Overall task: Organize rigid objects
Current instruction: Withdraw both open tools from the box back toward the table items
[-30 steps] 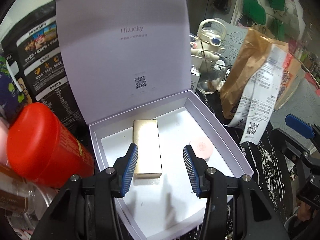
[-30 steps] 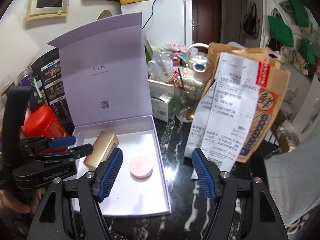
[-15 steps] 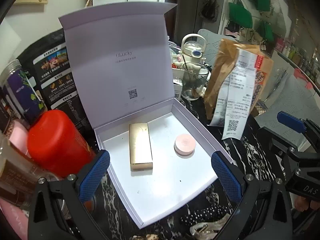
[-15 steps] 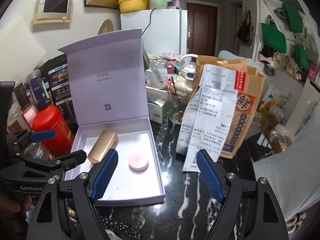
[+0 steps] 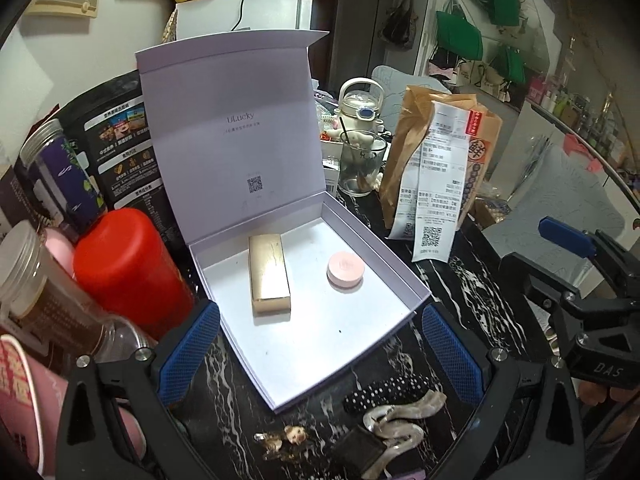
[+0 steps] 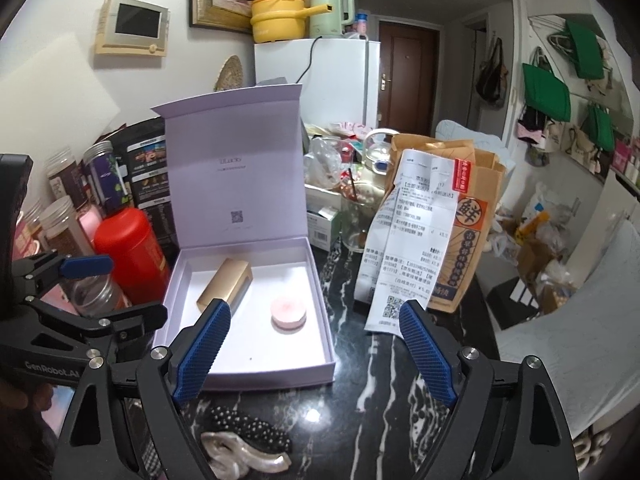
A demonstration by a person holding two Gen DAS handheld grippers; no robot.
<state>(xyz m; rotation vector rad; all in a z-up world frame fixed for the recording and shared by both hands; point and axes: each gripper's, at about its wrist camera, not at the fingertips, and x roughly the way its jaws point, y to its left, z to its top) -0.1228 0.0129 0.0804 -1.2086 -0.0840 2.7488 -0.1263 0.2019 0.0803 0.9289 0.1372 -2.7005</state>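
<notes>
An open lilac gift box [image 5: 404,276] [image 6: 320,284] lies on the black marble table, lid standing upright. Inside it rest a gold rectangular case [image 5: 268,272] [image 6: 224,284] on the left and a round pink compact [image 5: 345,271] [image 6: 289,312] on the right. My left gripper [image 5: 320,354] hangs open and empty above the box's near edge. My right gripper [image 6: 314,354] is empty too, its jaws still opening, over the box's near right corner. In front of the box lie a black dotted hair clip [image 5: 384,392] [image 6: 252,428] and a pearly hair clip [image 5: 400,420] [image 6: 240,456].
A red canister [image 5: 128,268] [image 6: 128,256] and several jars [image 6: 64,224] crowd the box's left side. A brown paper bag with receipts [image 5: 436,172] [image 6: 432,224] and a glass [image 5: 362,168] stand to the right. A small charm [image 5: 288,438] and a dark block [image 5: 360,452] lie near the clips.
Both grippers have pulled back and up from the box. The left jaws went from narrow over the gold case to wide open; the right jaws widened a little.
</notes>
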